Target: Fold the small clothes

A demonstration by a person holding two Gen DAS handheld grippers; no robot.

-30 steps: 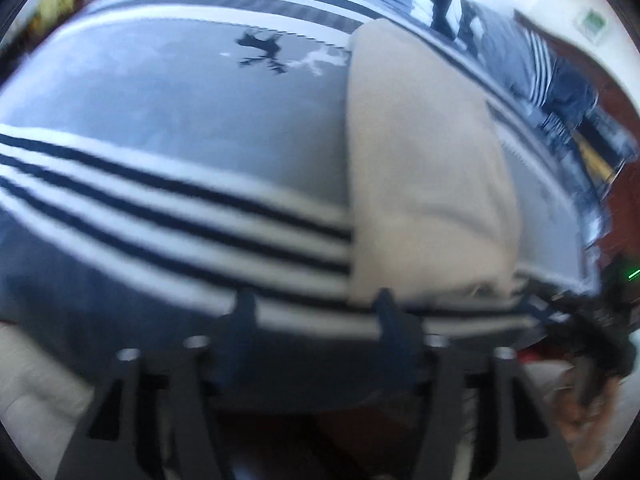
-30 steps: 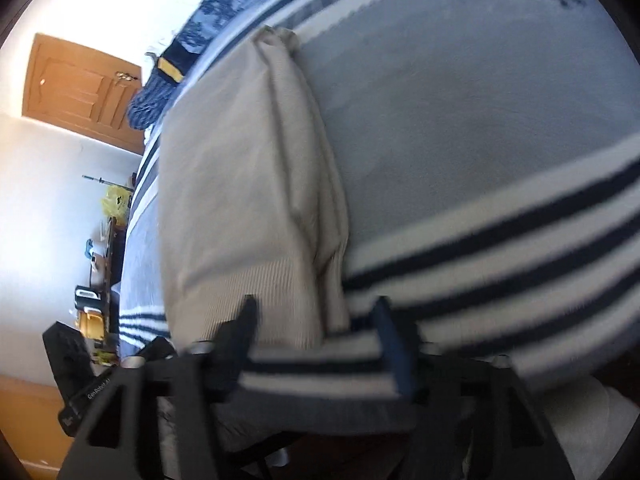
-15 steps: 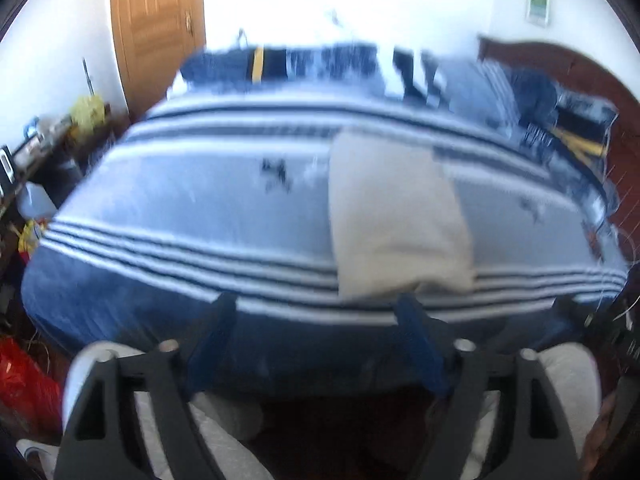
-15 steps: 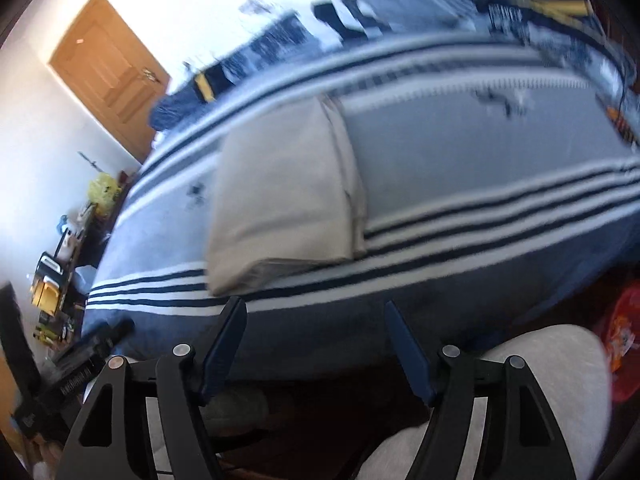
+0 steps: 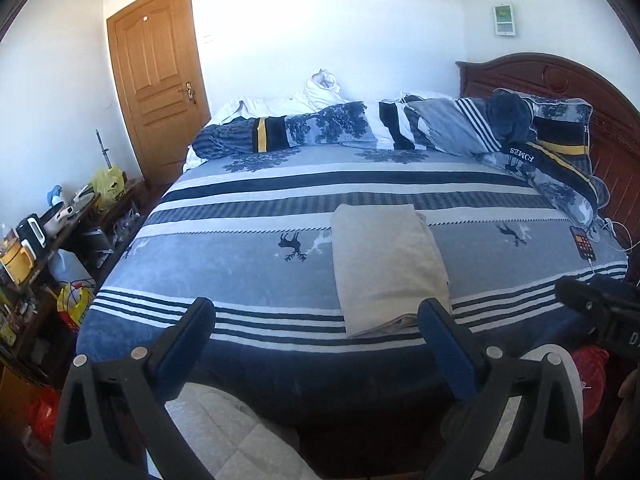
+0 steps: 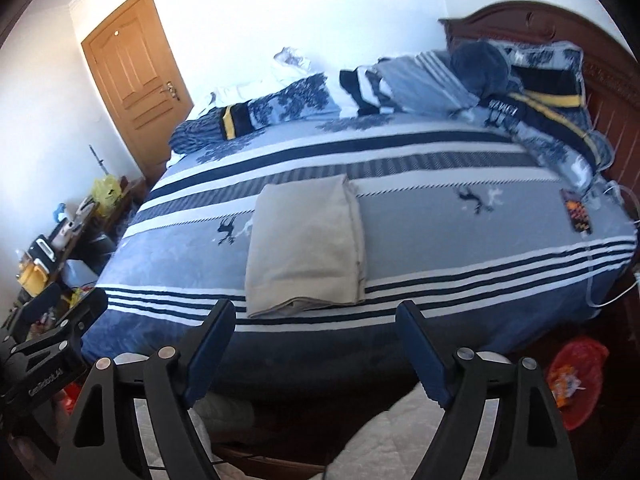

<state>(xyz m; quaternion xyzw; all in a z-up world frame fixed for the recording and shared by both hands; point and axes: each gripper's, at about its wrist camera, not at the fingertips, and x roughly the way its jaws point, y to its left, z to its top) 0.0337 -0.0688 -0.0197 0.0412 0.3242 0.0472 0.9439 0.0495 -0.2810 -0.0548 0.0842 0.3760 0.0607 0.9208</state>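
Note:
A beige garment (image 5: 386, 266) lies folded into a neat rectangle on the striped blue bedspread (image 5: 240, 264), near the bed's front edge; it also shows in the right wrist view (image 6: 306, 246). My left gripper (image 5: 318, 322) is open and empty, held back from the bed, short of the garment's near edge. My right gripper (image 6: 316, 326) is open and empty too, also back from the bed's front edge. The left gripper's body (image 6: 44, 344) shows at the lower left of the right wrist view.
Pillows and a rolled duvet (image 5: 360, 126) lie along the far side. A phone (image 5: 583, 243) on a cable lies at the bed's right edge by the wooden headboard (image 5: 580, 80). A cluttered side table (image 5: 48, 232) stands left. A wooden door (image 5: 156, 76) is behind.
Both grippers have pulled back and up from the folded garment's near edge, so the whole bed and room now show. The garment stays flat on the bed.

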